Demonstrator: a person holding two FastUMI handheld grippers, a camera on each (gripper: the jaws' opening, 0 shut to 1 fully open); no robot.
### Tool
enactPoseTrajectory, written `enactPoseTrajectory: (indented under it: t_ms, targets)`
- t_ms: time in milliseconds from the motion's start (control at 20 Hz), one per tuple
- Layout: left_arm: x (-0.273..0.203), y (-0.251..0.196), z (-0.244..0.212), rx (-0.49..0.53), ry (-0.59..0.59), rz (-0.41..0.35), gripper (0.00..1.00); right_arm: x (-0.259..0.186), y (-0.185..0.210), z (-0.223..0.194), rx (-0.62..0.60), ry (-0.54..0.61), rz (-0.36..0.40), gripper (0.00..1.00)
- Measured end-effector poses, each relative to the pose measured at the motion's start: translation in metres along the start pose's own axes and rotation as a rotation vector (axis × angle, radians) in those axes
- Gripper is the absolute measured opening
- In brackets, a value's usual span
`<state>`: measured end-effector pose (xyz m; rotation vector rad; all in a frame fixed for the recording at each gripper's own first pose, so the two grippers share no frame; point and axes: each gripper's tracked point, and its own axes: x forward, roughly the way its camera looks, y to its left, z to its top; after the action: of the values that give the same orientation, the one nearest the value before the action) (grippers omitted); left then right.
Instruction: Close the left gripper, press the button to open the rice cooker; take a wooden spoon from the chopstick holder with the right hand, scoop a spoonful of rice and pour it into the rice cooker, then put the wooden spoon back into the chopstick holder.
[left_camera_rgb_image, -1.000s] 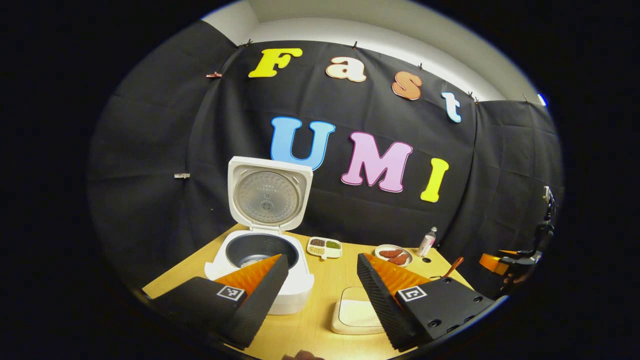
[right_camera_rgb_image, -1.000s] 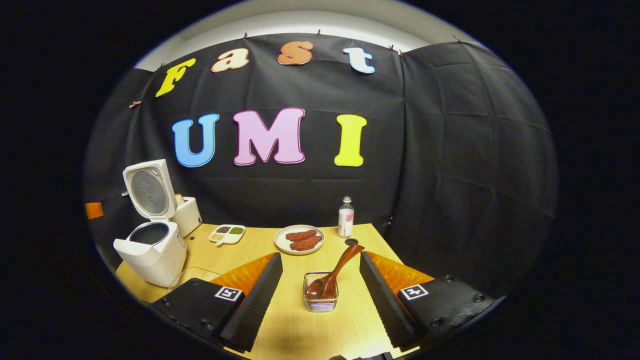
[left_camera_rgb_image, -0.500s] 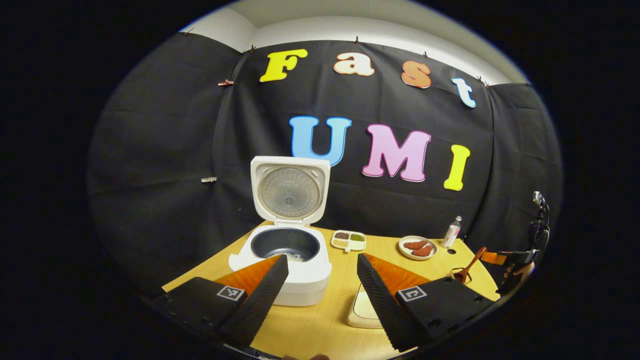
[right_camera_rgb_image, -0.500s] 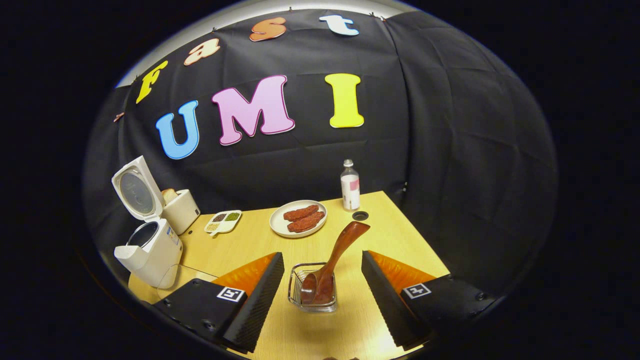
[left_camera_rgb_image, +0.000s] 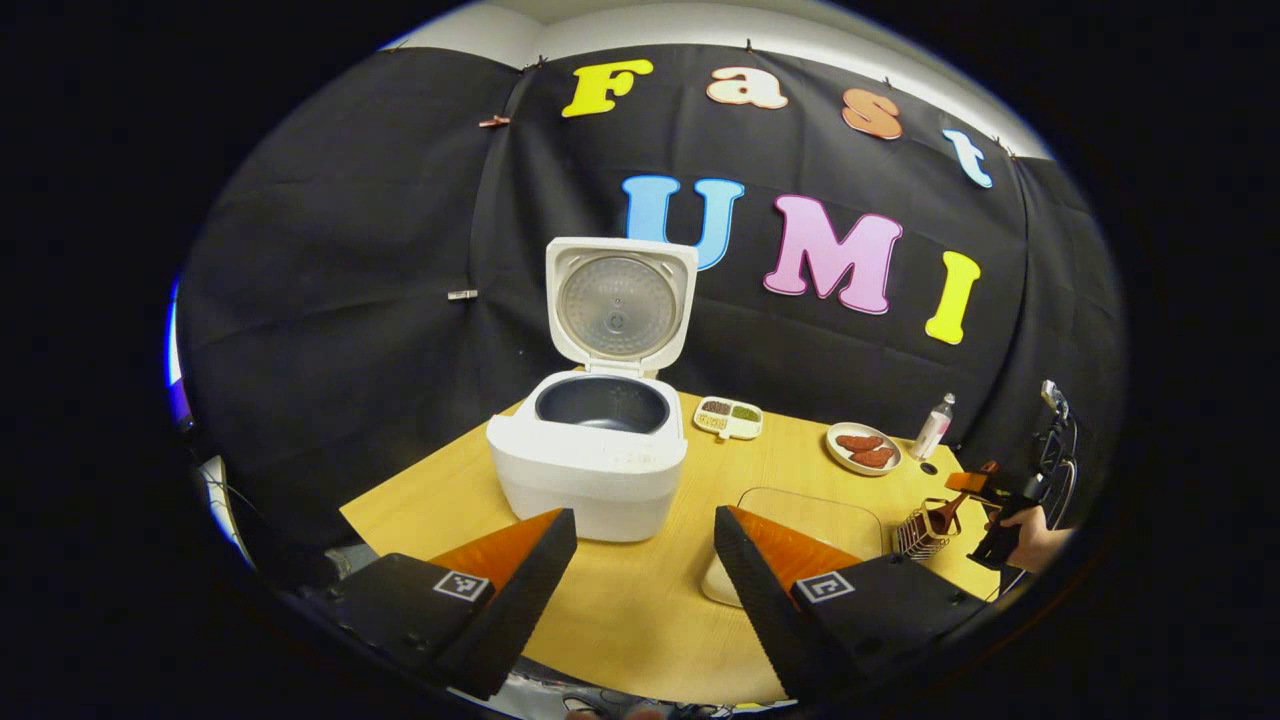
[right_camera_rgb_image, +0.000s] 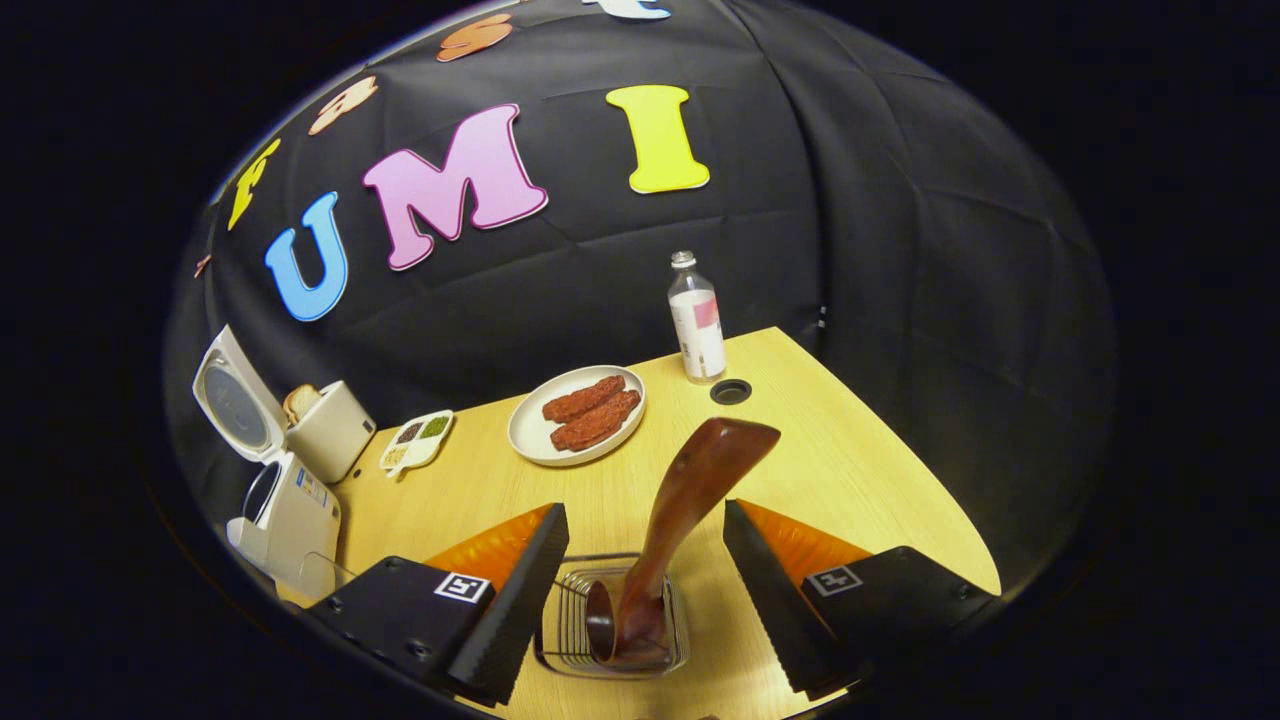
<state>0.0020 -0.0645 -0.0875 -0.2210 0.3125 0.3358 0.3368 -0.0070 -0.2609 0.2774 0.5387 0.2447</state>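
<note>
The right gripper hung with jaws parted either side of the wooden spoon, which leaned in the chopstick holder. The left gripper, jaws released, faced the open rice cooker on the bench.

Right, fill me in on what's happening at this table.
A person holds a claw in each hand. The rice cooker already stands open, lid up, with the left claw open and held back from it. The right claw, also open, is over the chopstick holder, its fingers either side of the wooden spoon that stands in it. The spoon isn't gripped yet. No rice has been scooped so far.
</note>
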Motion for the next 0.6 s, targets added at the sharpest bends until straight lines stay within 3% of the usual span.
enactPoseTrajectory:
  t_ms: [100, 250, 350, 450, 600]
  targets:
    - [-0.001, -0.003, -0.004, -0.03, 0.012, 0.005, 0.95, 0.014, -0.004, 0.001, 0.028, 0.011, -0.006, 0.98]
    - [0.005, -0.008, -0.009, -0.043, 0.02, 0.005, 0.95, 0.025, -0.005, -0.011, 0.076, 0.066, 0.004, 0.9]
    - [0.008, -0.011, -0.009, -0.03, 0.02, 0.004, 0.95, 0.029, -0.008, -0.013, 0.077, 0.073, -0.009, 0.75]
    - [0.011, -0.018, -0.003, -0.016, 0.0, -0.004, 0.95, 0.027, -0.004, -0.012, 0.104, 0.079, -0.01, 0.31]
    - [0.015, -0.029, -0.002, 0.002, -0.003, -0.028, 0.95, 0.028, -0.009, -0.017, 0.132, 0.116, -0.052, 0.24]
